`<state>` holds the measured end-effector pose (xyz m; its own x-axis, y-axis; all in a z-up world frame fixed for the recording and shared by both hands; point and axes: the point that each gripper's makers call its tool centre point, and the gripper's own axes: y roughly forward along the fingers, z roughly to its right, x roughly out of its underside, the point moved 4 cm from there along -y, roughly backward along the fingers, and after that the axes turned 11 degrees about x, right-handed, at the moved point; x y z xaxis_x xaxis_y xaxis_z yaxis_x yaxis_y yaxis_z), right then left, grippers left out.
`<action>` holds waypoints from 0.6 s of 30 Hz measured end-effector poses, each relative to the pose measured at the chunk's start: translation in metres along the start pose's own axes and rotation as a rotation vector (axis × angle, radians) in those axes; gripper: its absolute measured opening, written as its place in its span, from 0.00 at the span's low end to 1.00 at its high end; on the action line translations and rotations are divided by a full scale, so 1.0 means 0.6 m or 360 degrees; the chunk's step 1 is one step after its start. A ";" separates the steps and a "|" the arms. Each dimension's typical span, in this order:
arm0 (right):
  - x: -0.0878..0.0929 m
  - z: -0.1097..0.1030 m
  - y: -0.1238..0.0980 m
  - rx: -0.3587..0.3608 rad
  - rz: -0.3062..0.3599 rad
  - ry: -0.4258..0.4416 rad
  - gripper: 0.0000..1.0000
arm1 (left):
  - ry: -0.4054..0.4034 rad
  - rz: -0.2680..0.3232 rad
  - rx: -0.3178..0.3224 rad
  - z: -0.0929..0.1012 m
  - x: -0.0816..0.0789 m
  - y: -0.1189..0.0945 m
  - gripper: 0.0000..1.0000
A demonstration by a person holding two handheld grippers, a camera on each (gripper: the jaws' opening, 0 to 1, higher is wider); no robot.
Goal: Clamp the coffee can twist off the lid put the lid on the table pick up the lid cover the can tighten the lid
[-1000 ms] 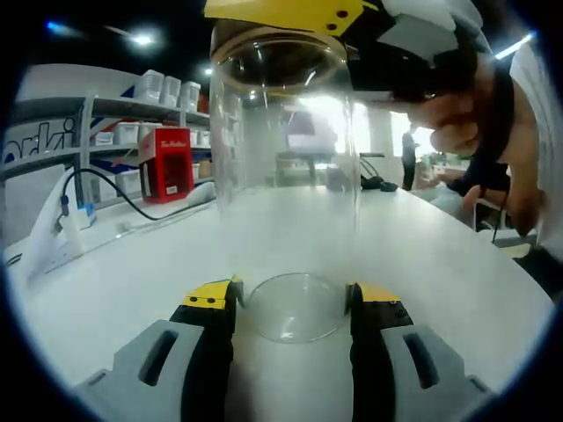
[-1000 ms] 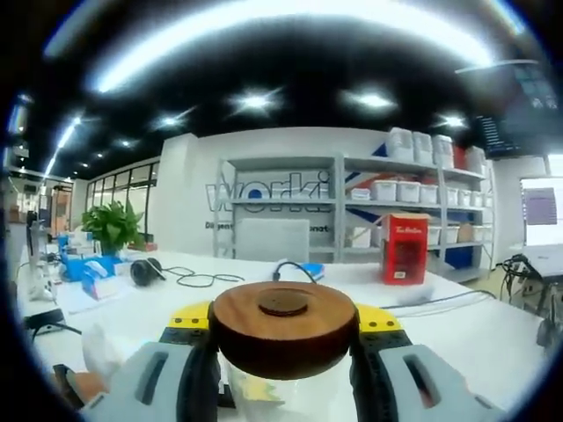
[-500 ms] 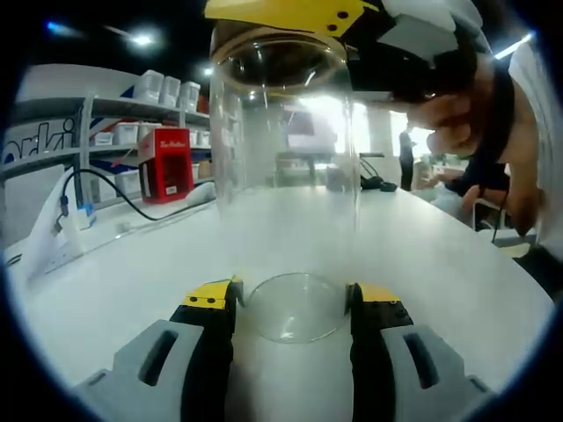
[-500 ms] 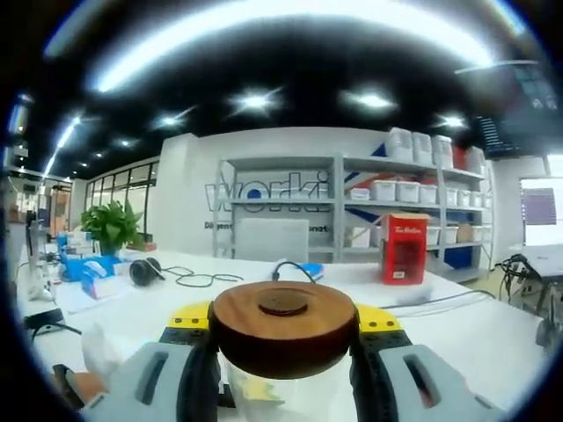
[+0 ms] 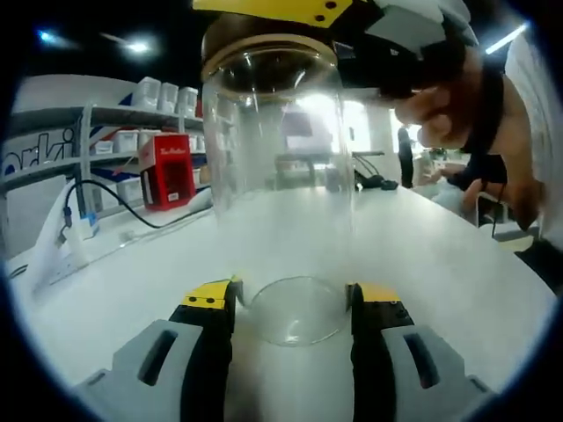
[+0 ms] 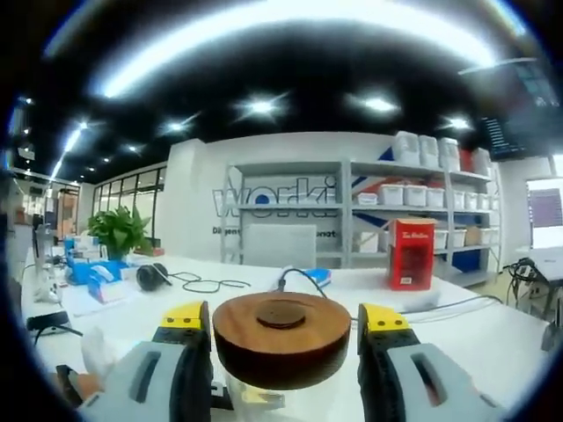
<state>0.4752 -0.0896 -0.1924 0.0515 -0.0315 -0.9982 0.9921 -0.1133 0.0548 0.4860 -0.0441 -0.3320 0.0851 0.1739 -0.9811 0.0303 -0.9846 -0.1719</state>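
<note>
right hand-held gripper (image 6: 283,321) has released lid (image 6: 281,338).

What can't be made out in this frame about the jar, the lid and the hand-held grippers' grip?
- Right gripper view: wooden lid hides the jar's mouth; seated or loose, cannot tell.
- Right gripper view: right hand-held gripper shows slight gaps beside the lid; contact unclear.
- Left gripper view: the lid is cut off above the glass jar.
- Left gripper view: left hand-held gripper flanks the jar's base; squeeze unreadable.

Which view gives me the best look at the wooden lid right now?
The right gripper view: the wooden lid sits whole between that gripper's jaws, top face visible. The left gripper view catches just its brown edge atop the glass can.
</note>
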 end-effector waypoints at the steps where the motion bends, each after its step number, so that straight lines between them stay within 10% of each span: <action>1: -0.001 0.002 0.002 -0.0004 -0.0002 0.0003 0.61 | -0.0006 0.0021 -0.0002 0.000 -0.003 -0.001 0.44; 6: -0.002 0.001 0.005 -0.0058 -0.0016 -0.0011 0.61 | -0.0063 0.0229 -0.0001 -0.007 -0.036 -0.014 0.47; 18: -0.041 -0.004 0.013 -0.0191 0.0090 0.0008 0.60 | -0.0112 0.0247 -0.0049 -0.018 -0.046 -0.044 0.45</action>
<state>0.4817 -0.0875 -0.1677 0.1081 -0.0298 -0.9937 0.9941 0.0083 0.1079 0.4935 -0.0226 -0.2994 0.0213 0.0170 -0.9996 0.0526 -0.9985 -0.0159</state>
